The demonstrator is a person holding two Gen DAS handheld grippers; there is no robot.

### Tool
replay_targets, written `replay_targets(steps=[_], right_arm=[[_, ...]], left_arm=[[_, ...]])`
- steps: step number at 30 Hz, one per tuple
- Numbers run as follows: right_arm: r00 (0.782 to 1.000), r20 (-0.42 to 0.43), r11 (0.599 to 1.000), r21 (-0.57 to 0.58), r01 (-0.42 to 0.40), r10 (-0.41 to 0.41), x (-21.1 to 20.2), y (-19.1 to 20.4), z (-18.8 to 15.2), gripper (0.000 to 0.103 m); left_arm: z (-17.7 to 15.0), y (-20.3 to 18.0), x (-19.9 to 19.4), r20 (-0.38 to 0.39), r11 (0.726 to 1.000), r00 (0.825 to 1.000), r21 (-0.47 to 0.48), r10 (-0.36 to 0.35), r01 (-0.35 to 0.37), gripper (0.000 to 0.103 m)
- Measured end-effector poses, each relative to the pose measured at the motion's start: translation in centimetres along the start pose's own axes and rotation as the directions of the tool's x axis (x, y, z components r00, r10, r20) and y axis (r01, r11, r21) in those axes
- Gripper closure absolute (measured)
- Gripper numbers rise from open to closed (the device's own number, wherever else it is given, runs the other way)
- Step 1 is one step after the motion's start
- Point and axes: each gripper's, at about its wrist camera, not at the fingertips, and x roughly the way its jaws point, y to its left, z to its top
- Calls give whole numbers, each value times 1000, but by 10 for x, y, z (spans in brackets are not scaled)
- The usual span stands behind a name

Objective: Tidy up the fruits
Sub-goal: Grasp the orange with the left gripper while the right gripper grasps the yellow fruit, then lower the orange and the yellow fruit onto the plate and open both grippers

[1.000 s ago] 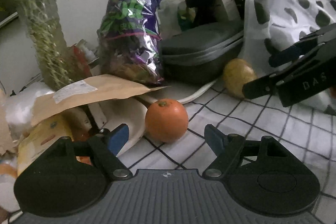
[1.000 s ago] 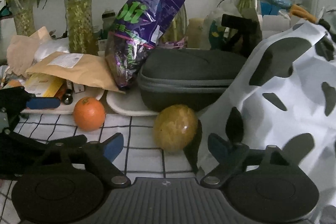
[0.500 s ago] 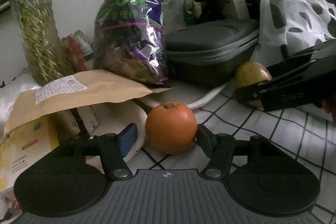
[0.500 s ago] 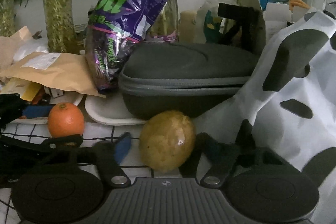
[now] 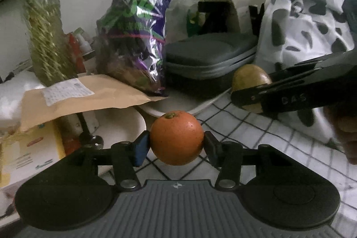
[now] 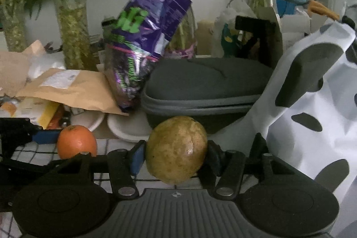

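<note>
Left gripper (image 5: 176, 144) clamped on orange (image 5: 176, 137), both pads touching its sides. Right gripper (image 6: 176, 154) clamped on yellow-green fruit (image 6: 177, 150), just ahead of a grey case (image 6: 207, 84). Orange sits left of right gripper, over checked cloth (image 5: 256, 137).

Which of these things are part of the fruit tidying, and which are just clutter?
Part of the job:
- orange, clamped in the left gripper
- yellow-green fruit, clamped in the right gripper

Just lying about:
- purple snack bag
- grey zip case
- brown envelope
- cow-print cloth
- plant vases
</note>
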Motion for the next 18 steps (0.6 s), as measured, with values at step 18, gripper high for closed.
replay_targets(steps=[18], right_arm=[[996,-37,995,-57,-88,86,-104,23,-31,44]], left_arm=[[-19,-35,-129,16,999,999,-17,-31,31,53]])
